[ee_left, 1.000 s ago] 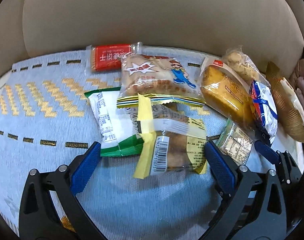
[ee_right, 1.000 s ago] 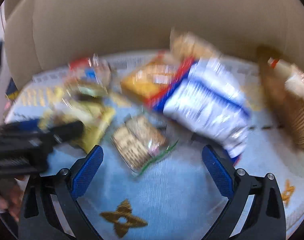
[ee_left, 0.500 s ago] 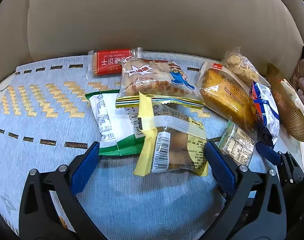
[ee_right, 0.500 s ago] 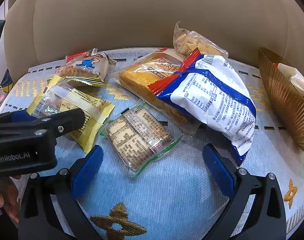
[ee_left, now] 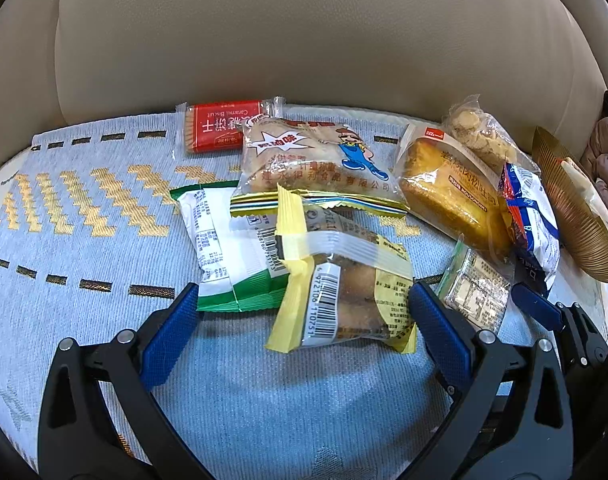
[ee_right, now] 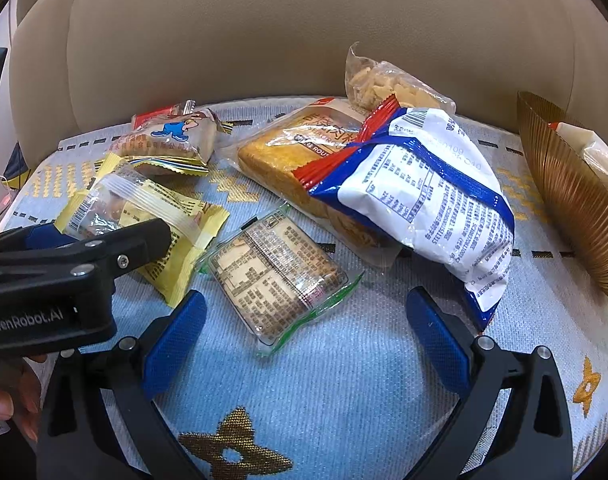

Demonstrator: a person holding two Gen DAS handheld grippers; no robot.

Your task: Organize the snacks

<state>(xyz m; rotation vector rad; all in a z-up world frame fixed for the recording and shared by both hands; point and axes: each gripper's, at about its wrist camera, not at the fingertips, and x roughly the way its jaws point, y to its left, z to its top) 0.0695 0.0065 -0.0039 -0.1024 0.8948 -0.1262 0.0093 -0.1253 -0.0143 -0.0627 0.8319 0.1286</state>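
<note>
Several snack packets lie on a light blue woven cloth (ee_left: 83,248). My left gripper (ee_left: 299,320) is open, its blue fingers either side of the near end of a yellow-edged cake packet (ee_left: 344,280). A green and white packet (ee_left: 231,252), a cartoon bread packet (ee_left: 312,164) and a red biscuit pack (ee_left: 221,126) lie beyond it. My right gripper (ee_right: 304,316) is open around the near end of a clear cracker packet (ee_right: 275,276). A blue and white bag (ee_right: 432,196) rests on an orange bread loaf packet (ee_right: 279,160).
A gold ribbed basket (ee_right: 560,192) stands at the right edge with a white packet (ee_right: 588,148) in it. A beige cushioned backrest (ee_left: 304,32) rises behind the cloth. A clear bag of small biscuits (ee_right: 384,84) leans against it. A person's hand (ee_right: 7,396) holds the left gripper.
The right view was blurred one second ago and is now sharp and steady. Both grippers have edged slightly forward toward the packets. No packet has moved.
</note>
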